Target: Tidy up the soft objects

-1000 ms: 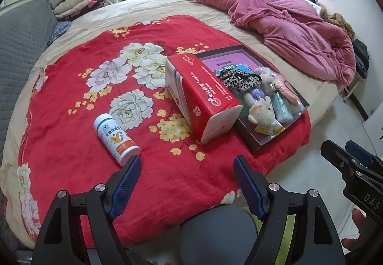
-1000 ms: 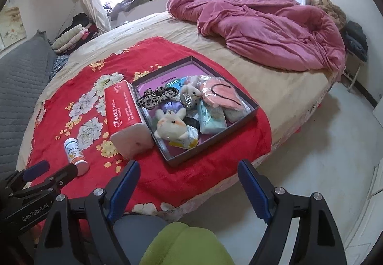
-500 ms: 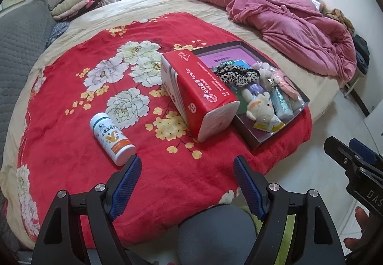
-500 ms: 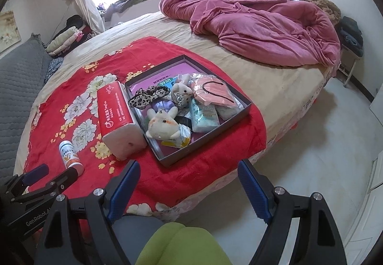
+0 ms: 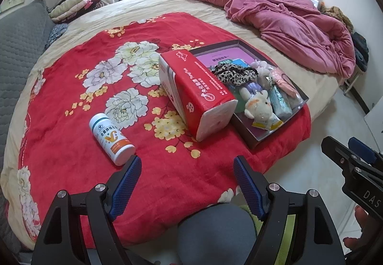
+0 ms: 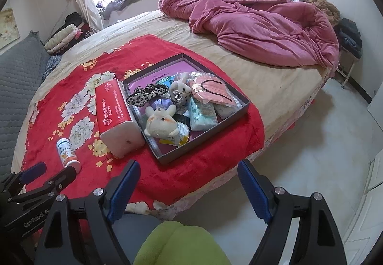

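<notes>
Filling a shallow dark tray [image 6: 241, 107] on a bed, the soft objects lie heaped together: a white plush rabbit [image 6: 161, 122] at the near end, a leopard-print fabric piece [image 6: 146, 95] towards the far left, a smaller plush toy [image 6: 180, 90] in the middle, a pale blue tissue pack [image 6: 202, 112] and a bagged pink face mask [image 6: 211, 91] to the right. A red tissue pack [image 6: 115, 107] rests against the tray's left wall, and a white bottle with an orange label [image 5: 111, 138] lies on its side farther left, all on a red floral blanket [image 5: 71, 102]. A rumpled pink quilt [image 6: 258, 25] covers the bed's far side. Both tools hover short of the bed's edge, left tool [image 5: 186, 170] and right tool [image 6: 188, 175] each spread wide with nothing between the blue pads.
</notes>
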`<state>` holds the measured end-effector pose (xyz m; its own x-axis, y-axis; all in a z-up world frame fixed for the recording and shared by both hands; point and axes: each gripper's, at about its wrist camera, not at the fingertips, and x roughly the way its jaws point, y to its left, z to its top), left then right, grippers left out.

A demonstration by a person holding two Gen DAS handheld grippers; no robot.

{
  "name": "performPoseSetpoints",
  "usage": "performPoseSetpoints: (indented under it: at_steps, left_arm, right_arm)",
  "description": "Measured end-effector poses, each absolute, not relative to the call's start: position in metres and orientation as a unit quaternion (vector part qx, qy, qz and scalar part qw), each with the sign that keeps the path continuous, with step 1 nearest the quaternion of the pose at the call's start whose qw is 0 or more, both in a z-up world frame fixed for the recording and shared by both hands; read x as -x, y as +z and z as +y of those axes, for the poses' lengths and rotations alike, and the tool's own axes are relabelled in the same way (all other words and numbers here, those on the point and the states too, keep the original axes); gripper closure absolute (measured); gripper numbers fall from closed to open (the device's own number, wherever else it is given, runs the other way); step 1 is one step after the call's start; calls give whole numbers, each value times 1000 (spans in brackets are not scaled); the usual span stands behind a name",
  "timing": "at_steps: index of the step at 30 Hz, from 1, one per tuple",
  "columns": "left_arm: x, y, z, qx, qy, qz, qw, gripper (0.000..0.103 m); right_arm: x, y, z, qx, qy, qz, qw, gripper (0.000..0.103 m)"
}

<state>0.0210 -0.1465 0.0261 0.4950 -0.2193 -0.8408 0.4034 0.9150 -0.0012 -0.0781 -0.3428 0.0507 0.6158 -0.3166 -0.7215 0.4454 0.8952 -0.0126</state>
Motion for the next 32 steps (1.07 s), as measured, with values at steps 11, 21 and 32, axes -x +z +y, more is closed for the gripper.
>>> performPoseSetpoints:
  at_steps: [11,21,32]
  left_arm:
    - [-20,27,-146,-100,-182,468,859,23]
    - [-21,25,-145,-100,-183,472,857,23]
    - [-31,17,-142,-85,-203,479,850,23]
  right_arm:
    - [79,50,-344,-81,-216,385,893,20]
    - [76,49,-344,-80,-218,389,892,20]
    - [71,46,-339,-67,-215,388,894,20]
